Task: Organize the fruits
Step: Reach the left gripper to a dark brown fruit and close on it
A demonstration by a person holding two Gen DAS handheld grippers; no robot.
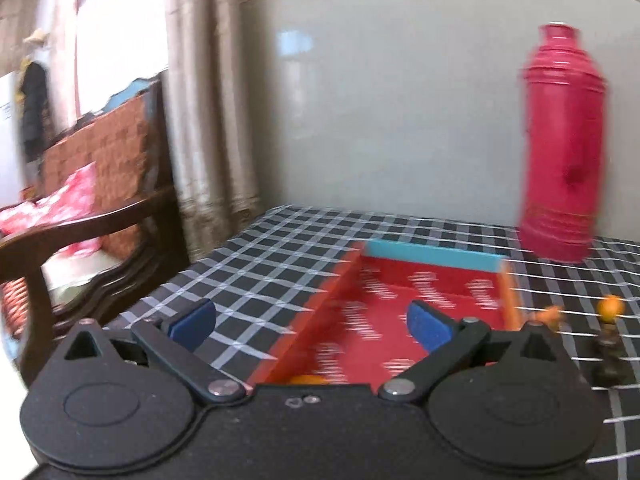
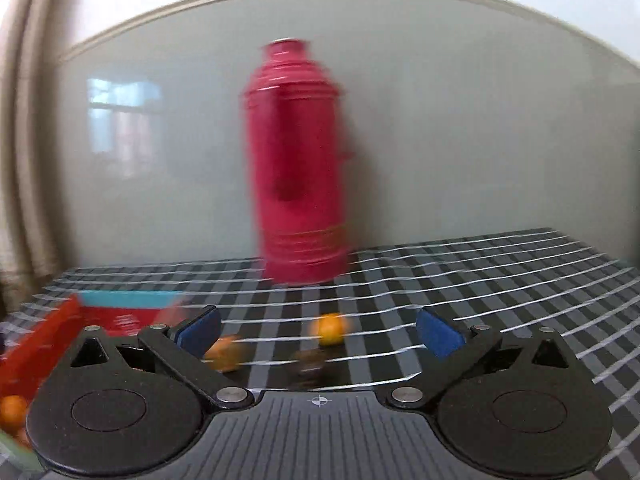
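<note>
Both views are smeared with motion blur, so fine detail is uncertain. The left gripper [image 1: 312,322] hangs over the near end of a shallow red box [image 1: 400,312] with a blue far wall, its jaws wide apart and empty; a sliver of orange fruit [image 1: 308,379] shows inside the box just beyond the gripper body. The right gripper [image 2: 318,330] also has its jaws spread wide with nothing between the pads. Ahead of it on the checked table [image 2: 500,280] lie two loose oranges: one orange [image 2: 332,329] near the middle, seemingly perched on a small dark object [image 2: 310,364] I cannot identify, and a second orange [image 2: 226,354] just beside the left pad. A tall red flask [image 2: 298,168] stands at the far edge. The step in hand looks like a reach for the next loose fruit. Next, the right jaws would need to straddle an orange squarely, close gently so it does not roll, then carry it left into the box.
</note>
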